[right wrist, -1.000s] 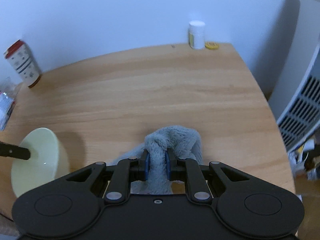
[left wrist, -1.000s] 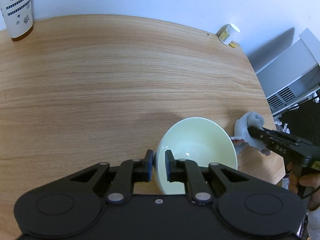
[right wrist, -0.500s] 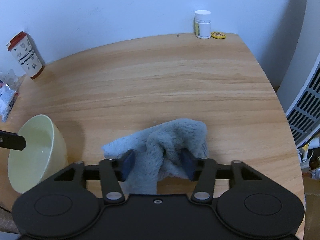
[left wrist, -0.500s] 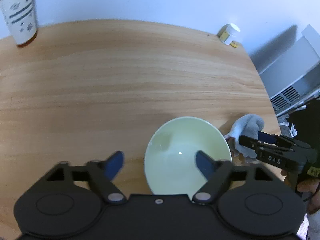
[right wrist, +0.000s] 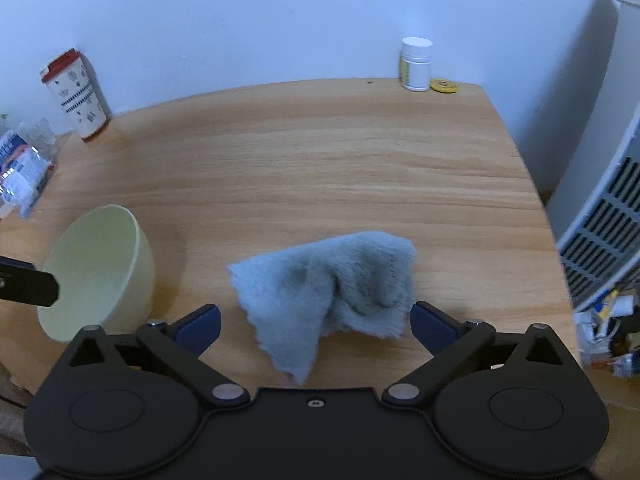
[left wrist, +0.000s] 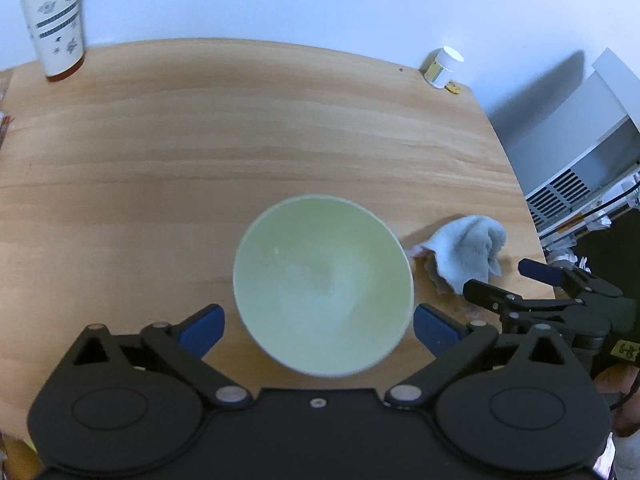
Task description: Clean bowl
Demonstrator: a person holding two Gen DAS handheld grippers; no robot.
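A pale green bowl [left wrist: 324, 284] stands upright on the wooden table [left wrist: 240, 128], free between the wide-open fingers of my left gripper [left wrist: 318, 330]. The bowl also shows at the left of the right wrist view [right wrist: 100, 268]. A grey fluffy cloth [right wrist: 332, 284] lies crumpled on the table, loose between the open fingers of my right gripper [right wrist: 316, 326]. In the left wrist view the cloth [left wrist: 468, 252] lies right of the bowl, with the right gripper [left wrist: 520, 284] just behind it.
A patterned cup with a red lid [right wrist: 76, 94] stands at the table's back left. A white pill bottle [right wrist: 416, 64] and a yellow disc [right wrist: 444, 86] sit at the back right. A plastic packet [right wrist: 20, 168] lies at the left edge. A white appliance [right wrist: 604, 240] stands beyond the right edge.
Both grippers have opened and drawn back. The left let go of the bowl's rim; the right let go of the cloth, which now lies spread on the table.
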